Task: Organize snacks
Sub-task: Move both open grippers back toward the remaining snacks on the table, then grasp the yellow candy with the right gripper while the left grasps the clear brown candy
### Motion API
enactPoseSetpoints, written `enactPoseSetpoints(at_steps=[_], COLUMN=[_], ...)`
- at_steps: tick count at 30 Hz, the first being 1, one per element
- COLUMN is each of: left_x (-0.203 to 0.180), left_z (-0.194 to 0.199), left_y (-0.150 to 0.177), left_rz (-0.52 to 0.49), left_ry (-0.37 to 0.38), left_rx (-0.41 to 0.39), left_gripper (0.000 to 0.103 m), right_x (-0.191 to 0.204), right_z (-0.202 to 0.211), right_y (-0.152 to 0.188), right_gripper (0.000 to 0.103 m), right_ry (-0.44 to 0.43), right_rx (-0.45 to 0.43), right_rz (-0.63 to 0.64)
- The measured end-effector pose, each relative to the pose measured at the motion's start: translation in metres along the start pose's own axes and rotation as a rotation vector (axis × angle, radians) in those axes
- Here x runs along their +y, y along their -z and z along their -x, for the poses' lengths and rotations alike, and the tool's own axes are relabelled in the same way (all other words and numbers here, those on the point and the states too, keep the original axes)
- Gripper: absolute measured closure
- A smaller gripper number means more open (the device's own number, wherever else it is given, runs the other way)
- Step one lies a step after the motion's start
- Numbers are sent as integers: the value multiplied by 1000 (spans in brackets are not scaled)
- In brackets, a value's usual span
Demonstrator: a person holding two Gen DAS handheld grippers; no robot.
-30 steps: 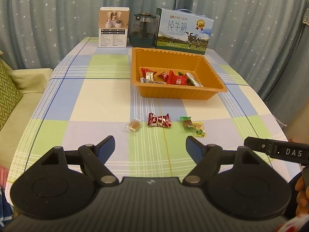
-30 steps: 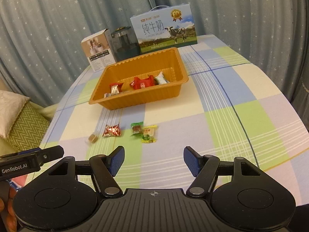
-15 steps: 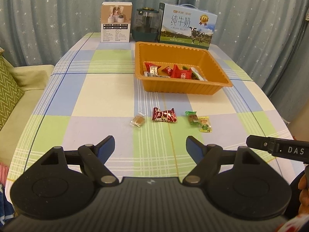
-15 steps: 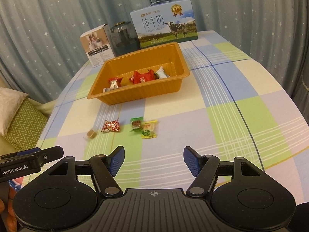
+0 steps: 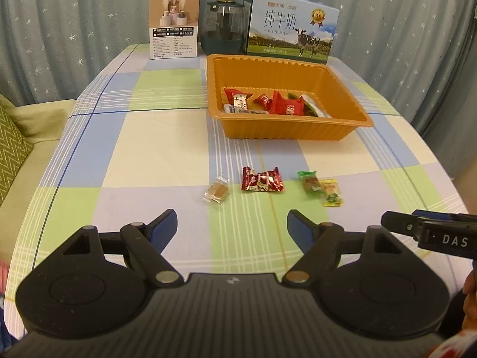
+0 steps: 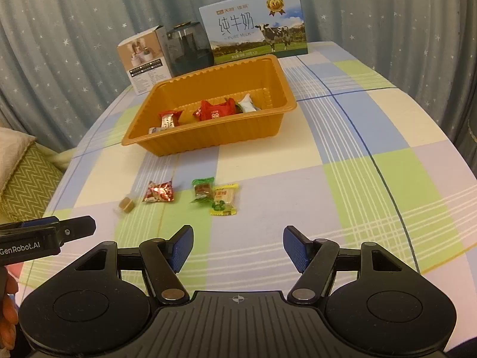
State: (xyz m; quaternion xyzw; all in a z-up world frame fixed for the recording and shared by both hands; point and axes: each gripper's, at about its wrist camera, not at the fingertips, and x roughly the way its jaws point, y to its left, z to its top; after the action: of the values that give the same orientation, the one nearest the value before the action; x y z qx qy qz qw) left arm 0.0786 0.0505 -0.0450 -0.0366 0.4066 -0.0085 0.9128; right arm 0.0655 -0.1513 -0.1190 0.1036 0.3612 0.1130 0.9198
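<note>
An orange tray [image 5: 292, 134] [image 6: 208, 137] on the checked tablecloth holds several wrapped snacks. In front of it lie loose snacks in a row: a small brown candy [image 5: 216, 191] [image 6: 126, 203], a red wrapped candy [image 5: 262, 179] [image 6: 158, 192], a green one [image 5: 310, 182] [image 6: 202, 190] and a yellow one [image 5: 331, 192] [image 6: 224, 200]. My left gripper [image 5: 232, 229] is open, hovering short of the brown and red candies. My right gripper [image 6: 235, 246] is open too, short of the yellow candy. Nothing sits between either pair of fingers.
At the table's far end stand a small product box [image 5: 173, 25], a dark jar [image 5: 224, 28] and a milk carton box [image 5: 290, 28]. A sofa with a green cushion [image 5: 12, 152] is left of the table. Starred curtains hang behind.
Both grippers have moved forward and down toward the row of loose candies, which now look nearer. The openings are unchanged and no snack has moved.
</note>
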Motion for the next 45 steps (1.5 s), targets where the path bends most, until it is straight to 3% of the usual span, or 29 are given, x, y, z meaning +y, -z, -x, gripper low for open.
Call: enactPoseSetpoints(at_steps=[7, 10, 12, 16, 26, 34, 40, 45], left_x=[0, 1, 3, 10, 22, 25, 28, 27], left_z=[-30, -43, -50, -63, -81, -89, -94, -98], left_y=[-19, -26, -29, -32, -27, -21, -19, -20], left_rz=[-84, -124, -137, -141, -123, -108, -107, -114], left_ry=[0, 3, 11, 22, 22, 30, 42, 45], left_rx=[16, 31, 39, 50, 46, 49, 47, 46], left_gripper=[28, 29, 31, 34, 38, 38, 38, 51], right_x=[4, 9, 11, 14, 21, 23, 23, 18], right_z=[-21, -34, -44, -60, -93, -104, -99, -88], right_y=[-5, -8, -10, -14, -22, -19, -13, -13], right_gripper=[37, 50, 51, 60, 68, 71, 80, 81], right_ry=[-17, -20, -19, -16, 14, 46, 48, 53], right_rx=[-3, 5, 8, 6, -6, 7, -2, -20], right_rz=[36, 61, 73, 87, 106, 144, 159, 139])
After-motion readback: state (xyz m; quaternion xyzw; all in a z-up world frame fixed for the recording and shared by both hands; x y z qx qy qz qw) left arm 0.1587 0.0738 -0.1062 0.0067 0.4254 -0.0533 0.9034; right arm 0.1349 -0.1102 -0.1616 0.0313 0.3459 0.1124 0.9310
